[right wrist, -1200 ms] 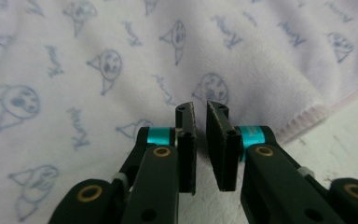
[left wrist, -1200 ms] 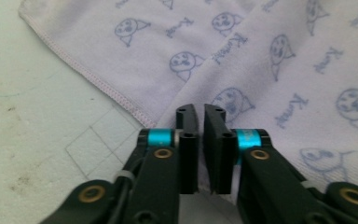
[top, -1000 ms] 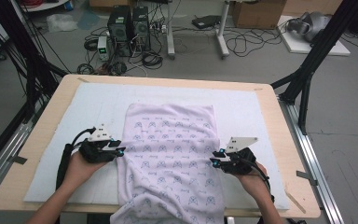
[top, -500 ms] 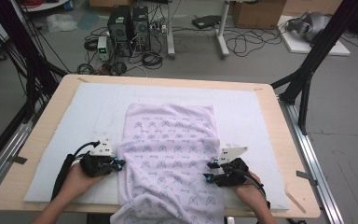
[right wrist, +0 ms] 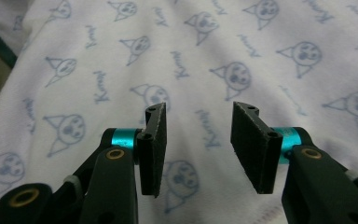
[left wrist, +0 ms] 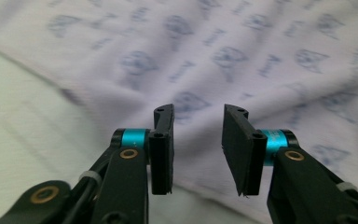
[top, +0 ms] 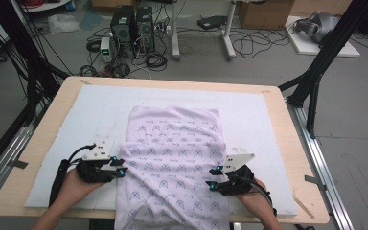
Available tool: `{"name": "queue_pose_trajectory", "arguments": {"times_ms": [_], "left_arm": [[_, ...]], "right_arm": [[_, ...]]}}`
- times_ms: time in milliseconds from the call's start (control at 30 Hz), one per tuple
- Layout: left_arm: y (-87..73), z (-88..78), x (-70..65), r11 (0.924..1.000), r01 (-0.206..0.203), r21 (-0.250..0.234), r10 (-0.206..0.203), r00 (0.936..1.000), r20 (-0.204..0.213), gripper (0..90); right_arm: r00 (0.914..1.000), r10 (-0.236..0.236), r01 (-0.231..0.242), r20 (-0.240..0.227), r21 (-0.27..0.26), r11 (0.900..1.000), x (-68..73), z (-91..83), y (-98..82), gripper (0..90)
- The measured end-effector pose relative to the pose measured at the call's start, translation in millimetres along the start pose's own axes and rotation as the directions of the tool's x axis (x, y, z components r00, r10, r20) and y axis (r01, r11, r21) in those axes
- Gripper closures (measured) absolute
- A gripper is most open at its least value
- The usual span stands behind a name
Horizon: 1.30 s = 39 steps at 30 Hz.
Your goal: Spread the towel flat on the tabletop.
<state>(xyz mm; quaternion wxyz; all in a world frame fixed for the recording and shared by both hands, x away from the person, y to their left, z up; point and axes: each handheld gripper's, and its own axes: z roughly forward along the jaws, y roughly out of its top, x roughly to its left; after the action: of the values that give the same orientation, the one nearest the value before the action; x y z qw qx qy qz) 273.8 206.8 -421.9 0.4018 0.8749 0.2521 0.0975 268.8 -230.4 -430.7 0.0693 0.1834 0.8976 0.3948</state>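
A pale lilac cloth [top: 172, 153] printed with small blue cat faces lies spread on the white mat, and its near end hangs over the table's front edge. My left gripper [top: 120, 170] sits at the cloth's left edge. Its jaws have just been opening and stand open [left wrist: 198, 144] above the cloth [left wrist: 223, 56], with nothing between the pads. My right gripper [top: 212, 178] is at the cloth's right edge. It opened wider a moment ago and stands open [right wrist: 198, 140] over the printed fabric [right wrist: 242, 70], also holding nothing.
The white mat [top: 91, 115] covers most of the wooden table [top: 287, 139]. Black frame posts stand at both sides. On the floor beyond the far edge are computer cases and cables.
Both hands have slid toward the table's near edge along the cloth's sides. The cloth has hardly shifted.
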Motion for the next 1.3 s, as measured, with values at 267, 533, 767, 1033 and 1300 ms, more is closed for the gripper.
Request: {"name": "queue_pose_trajectory", "arguments": {"times_ms": [267,533,767,1033,1300], "left_arm": [[-14.3,13.6,-17.0,0.9996,-0.020,0.021,0.019,0.9991,0.038,77.1],[-23.3,-1.8,-26.6,0.9992,-0.029,0.027,0.027,0.9977,0.061,87.8],[-23.2,-15.3,-33.1,0.9998,0.020,-0.003,-0.020,0.9938,0.109,66.1],[-19.3,9.2,-42.7,0.9979,-0.059,0.028,0.054,0.9890,0.137,79.6],[-28.3,-20.0,-44.0,0.9945,-0.093,-0.047,0.102,0.9562,0.274,81.2]], "right_arm": [[0.9994,0.004,-0.003,-0.035,0.020,1.000,5.9,10.0,-8.2,77.3],[0.9940,-0.046,0.050,-0.099,0.045,0.998,19.6,6.6,-6.7,87.7],[0.9921,-0.076,0.075,-0.100,-0.017,0.997,34.9,-16.5,-2.1,73.5],[0.9905,-0.027,0.035,-0.134,0.058,0.998,24.5,12.5,-2.9,59.8],[0.9573,-0.095,0.094,-0.273,-0.018,0.995,41.6,-2.9,-3.4,83.2]]}}
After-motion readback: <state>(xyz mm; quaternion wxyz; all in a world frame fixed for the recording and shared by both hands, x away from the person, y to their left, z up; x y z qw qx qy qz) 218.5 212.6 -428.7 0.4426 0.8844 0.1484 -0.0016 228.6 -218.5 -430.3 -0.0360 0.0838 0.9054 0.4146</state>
